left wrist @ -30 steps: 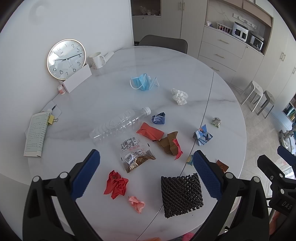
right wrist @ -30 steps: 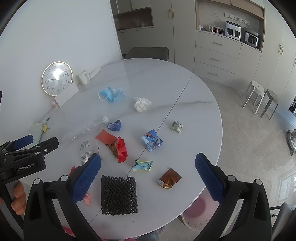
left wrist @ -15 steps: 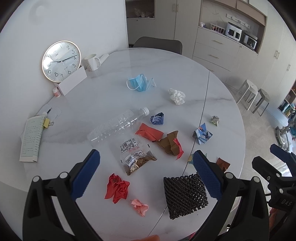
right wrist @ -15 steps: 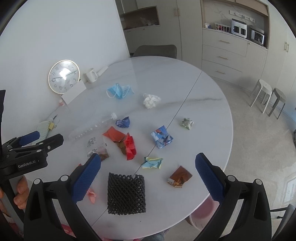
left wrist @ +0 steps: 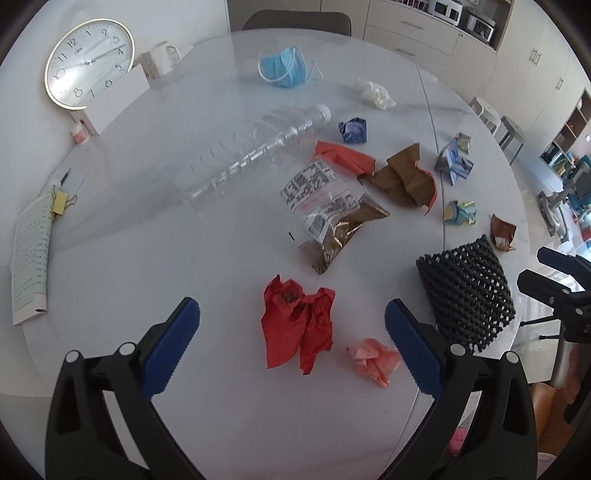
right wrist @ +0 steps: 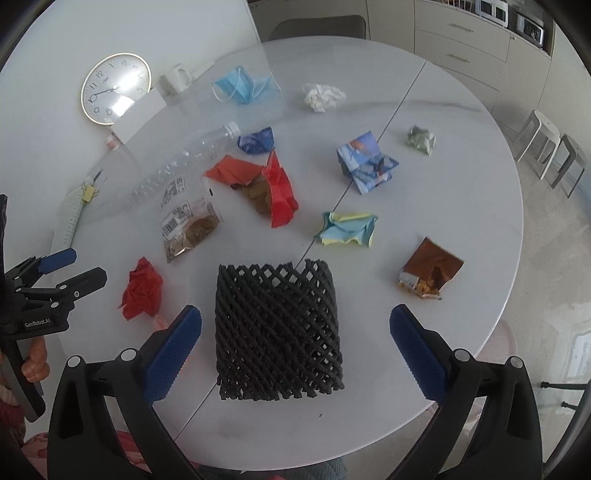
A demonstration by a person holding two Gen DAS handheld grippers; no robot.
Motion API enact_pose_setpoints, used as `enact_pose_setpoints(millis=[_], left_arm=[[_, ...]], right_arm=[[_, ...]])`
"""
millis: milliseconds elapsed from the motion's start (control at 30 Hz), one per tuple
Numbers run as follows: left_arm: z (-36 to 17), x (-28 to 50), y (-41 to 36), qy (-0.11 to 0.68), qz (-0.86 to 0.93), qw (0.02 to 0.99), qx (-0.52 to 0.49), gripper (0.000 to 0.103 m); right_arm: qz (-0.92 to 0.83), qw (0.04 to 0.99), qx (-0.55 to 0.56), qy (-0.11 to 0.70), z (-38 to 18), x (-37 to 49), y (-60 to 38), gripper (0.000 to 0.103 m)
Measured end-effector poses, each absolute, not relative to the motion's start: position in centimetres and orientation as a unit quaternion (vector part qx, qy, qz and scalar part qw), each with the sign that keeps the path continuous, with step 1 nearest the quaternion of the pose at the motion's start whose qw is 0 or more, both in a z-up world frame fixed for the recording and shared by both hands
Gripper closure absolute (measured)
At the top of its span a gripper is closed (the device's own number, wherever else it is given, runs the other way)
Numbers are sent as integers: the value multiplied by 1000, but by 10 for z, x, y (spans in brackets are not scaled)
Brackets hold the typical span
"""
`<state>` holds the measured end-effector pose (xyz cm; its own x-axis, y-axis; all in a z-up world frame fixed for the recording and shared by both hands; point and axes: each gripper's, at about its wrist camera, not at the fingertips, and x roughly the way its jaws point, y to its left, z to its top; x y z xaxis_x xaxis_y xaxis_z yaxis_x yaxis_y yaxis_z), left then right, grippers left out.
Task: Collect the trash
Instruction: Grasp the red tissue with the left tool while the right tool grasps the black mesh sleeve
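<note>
Trash lies scattered on a round white marble table [left wrist: 147,266]. My left gripper [left wrist: 291,347] is open, hovering just above a crumpled red paper [left wrist: 297,326], with a pink paper wad [left wrist: 373,360] beside its right finger. My right gripper [right wrist: 295,349] is open, with a black foam net sleeve [right wrist: 277,328] between its fingers. Further off lie a clear plastic bottle [left wrist: 251,151], a snack bag [left wrist: 332,221], a blue face mask [left wrist: 284,66], a white tissue [right wrist: 321,96] and several crumpled papers.
A clock [left wrist: 88,62], a white box [left wrist: 118,96], a mug [left wrist: 159,61] and a clipped booklet [left wrist: 31,254] stand at the table's left side. A chair [right wrist: 317,27], cabinets and stools [right wrist: 546,147] surround the table. A brown foil wrapper [right wrist: 430,269] lies near the right edge.
Both grippers have moved down and forward toward the table. The left one now hovers over the red paper, the right one over the black net sleeve. Both stay open.
</note>
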<state>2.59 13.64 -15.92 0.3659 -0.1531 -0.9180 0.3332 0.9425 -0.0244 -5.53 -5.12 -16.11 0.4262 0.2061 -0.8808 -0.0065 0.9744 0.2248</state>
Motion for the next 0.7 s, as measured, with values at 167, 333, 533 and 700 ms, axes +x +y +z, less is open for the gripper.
enact_pose_setpoints(millis=[167, 333, 533, 700], left_arm=[[-188, 37, 137, 567, -171, 801, 90, 7], [-209, 43, 125, 575, -195, 783, 133, 14], [-226, 48, 125, 594, -222, 758, 152, 46], [-225, 58, 134, 599, -244, 752, 128, 72]], right_arm=[[38, 825, 86, 558, -189, -51, -34, 2], [23, 814, 75, 576, -208, -45, -19, 11], [36, 802, 104, 587, -216, -45, -13, 84], [30, 810, 129, 571, -200, -54, -19, 89]])
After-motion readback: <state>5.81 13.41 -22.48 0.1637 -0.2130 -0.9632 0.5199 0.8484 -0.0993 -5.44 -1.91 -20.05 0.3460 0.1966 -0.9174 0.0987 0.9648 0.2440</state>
